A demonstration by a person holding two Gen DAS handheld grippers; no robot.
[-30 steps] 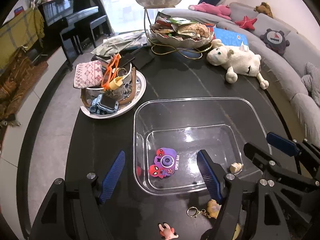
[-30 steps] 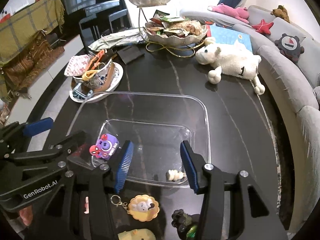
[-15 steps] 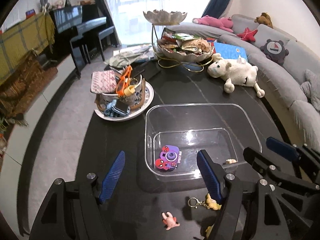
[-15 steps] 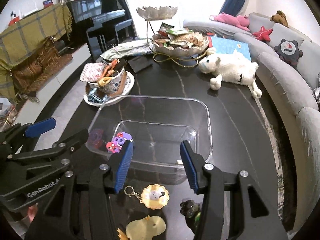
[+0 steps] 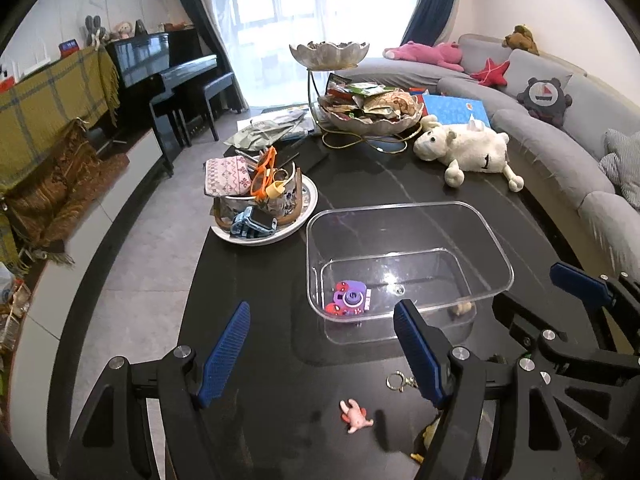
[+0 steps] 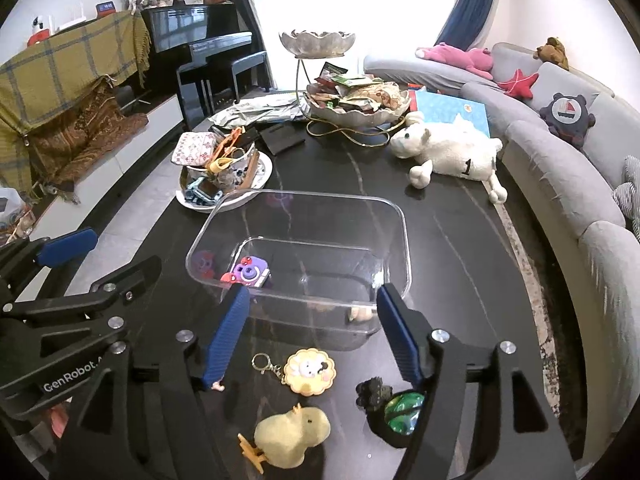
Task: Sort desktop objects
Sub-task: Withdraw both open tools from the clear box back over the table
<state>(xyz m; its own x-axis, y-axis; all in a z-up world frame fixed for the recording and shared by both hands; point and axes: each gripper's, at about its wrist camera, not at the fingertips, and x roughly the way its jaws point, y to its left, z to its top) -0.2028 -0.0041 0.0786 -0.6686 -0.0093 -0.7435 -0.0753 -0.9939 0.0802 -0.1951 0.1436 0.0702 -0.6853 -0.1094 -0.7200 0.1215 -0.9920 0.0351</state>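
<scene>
Hovering above the near table edge, both grippers stood spread and empty: left gripper (image 5: 322, 354), right gripper (image 6: 310, 330). Nearest to the right gripper lay a yellow chick (image 6: 292, 434), a dark figure (image 6: 373, 391) beside a green ball (image 6: 403, 406), and a round keychain (image 6: 309, 372). A pink figure (image 5: 356, 421) lay on the table (image 5: 360, 184) just ahead of the left gripper. All five sat outside the bin. Beyond them stood the clear bin (image 6: 396, 216), holding a purple toy camera (image 6: 250, 272) at its left end and a small pale piece (image 6: 360, 314) against the near wall. Farther off: a loaded plate (image 5: 306, 216) on the left, a plush sheep (image 6: 452, 156), and a snack stand (image 6: 356, 110) at the back.

Judgement: sorting was partly done. Two items lay in the bin; at least five loose ones remained near the grippers. Whether the plate's contents belong to the job could not be told.
</scene>
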